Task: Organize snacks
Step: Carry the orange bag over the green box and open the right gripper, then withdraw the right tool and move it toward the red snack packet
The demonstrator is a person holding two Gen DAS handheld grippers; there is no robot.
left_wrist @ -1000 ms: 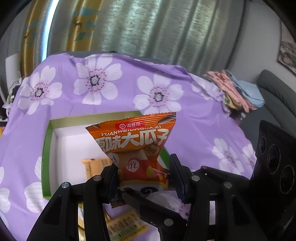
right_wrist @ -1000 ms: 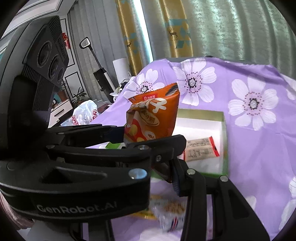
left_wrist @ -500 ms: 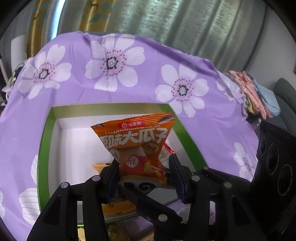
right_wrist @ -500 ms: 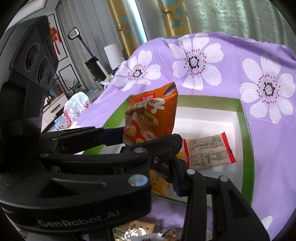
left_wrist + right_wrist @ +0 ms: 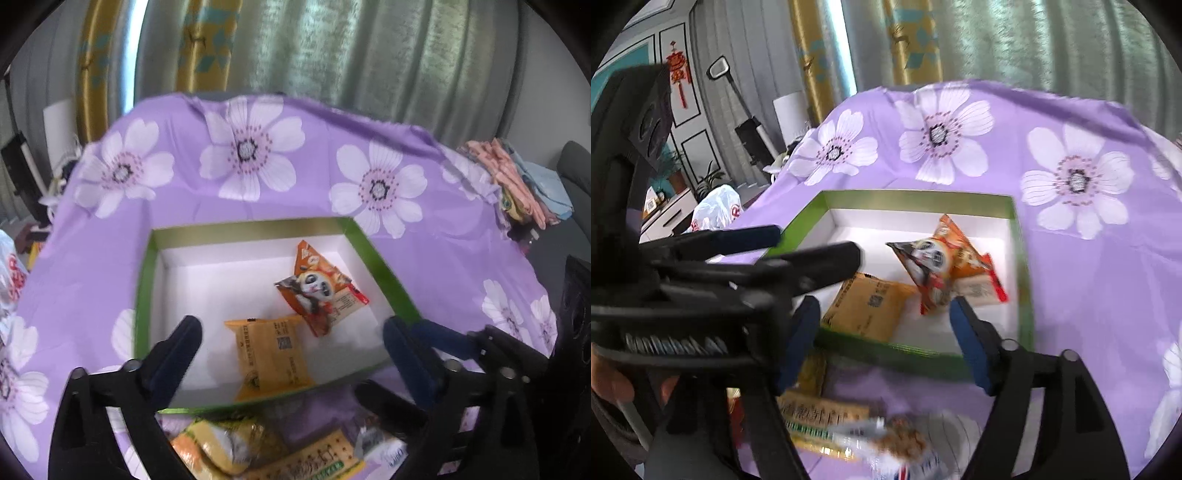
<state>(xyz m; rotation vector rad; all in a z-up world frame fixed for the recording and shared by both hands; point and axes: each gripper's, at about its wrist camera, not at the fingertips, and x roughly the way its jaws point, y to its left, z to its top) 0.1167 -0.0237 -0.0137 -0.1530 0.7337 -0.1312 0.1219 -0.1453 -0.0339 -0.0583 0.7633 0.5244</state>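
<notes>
Now both the left hand-held gripper (image 5: 291, 334) and the right hand-held gripper (image 5: 881, 314) have just been opening, jaws spread with nothing between them. Released, the orange panda snack packet (image 5: 317, 288) lies inside the green-rimmed box (image 5: 142, 295), at two o'clock from the yellow packet (image 5: 271, 354).

The left gripper (image 5: 291, 332) sits at the bottom of its own view, angled downward, its jaws just opened wide with nothing between the pads. The right gripper (image 5: 882, 317) also tilts downward at the lower middle of its frame; its jaws have just spread too, clamping nothing. The left gripper's black body crosses the left of the right wrist view.
</notes>
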